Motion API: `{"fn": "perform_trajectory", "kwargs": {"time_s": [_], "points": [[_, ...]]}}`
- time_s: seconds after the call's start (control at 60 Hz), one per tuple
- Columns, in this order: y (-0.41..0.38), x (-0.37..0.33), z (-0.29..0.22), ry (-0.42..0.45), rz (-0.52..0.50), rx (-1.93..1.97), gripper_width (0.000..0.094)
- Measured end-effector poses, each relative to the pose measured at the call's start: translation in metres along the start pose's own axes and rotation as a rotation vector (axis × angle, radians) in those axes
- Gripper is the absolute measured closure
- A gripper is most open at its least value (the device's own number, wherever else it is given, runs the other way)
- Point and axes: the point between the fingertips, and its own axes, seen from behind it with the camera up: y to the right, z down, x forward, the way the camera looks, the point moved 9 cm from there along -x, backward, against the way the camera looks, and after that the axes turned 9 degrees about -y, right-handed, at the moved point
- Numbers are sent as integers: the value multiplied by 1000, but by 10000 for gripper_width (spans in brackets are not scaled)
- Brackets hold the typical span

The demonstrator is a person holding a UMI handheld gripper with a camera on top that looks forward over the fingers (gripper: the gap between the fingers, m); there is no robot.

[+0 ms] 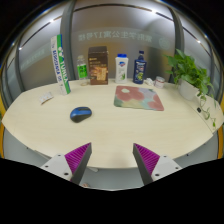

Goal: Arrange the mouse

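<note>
The gripper (112,160) is positioned above the near edge of the table (110,128). Its two fingers are spread apart with nothing between them. Each finger carries a magenta pad (77,155) on its inner face; the opposite pad (147,155) faces it across the gap.

Beyond the fingers and slightly toward the left one, the mouse (80,114) rests on the light-coloured tabletop. It is dark blue to black and lies well apart from both fingers, in contact with the table only.

Further ahead and to the right of the mouse lies the mouse pad (135,97), a flat rectangular mat with a pink and green pattern. The mouse is not on it; bare table separates the two.

Along the far edge of the table stands a row of items. From left to right: a tall white and green box (60,62) leaning at a tilt, a small green bottle (82,68), a brown box (98,64), a white bottle with a blue label (121,68), and a dark blue bottle (140,66). Just right of the dark bottle sit small white objects (156,81) that cannot be identified. A small item (45,97) lies near the left edge of the table.

At the far right corner stands a potted plant (188,73) with green leaves in a white pot.
</note>
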Motion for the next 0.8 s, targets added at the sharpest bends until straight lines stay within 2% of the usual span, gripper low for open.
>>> {"fn": "perform_trajectory", "kwargs": {"time_s": [0.117, 0.317, 0.8], "points": [[-68, 30, -11, 24, -59, -15, 82], [-129, 83, -42, 24, -81, 4, 83], [-144, 159, -120, 1, -37, 127, 101]]}}
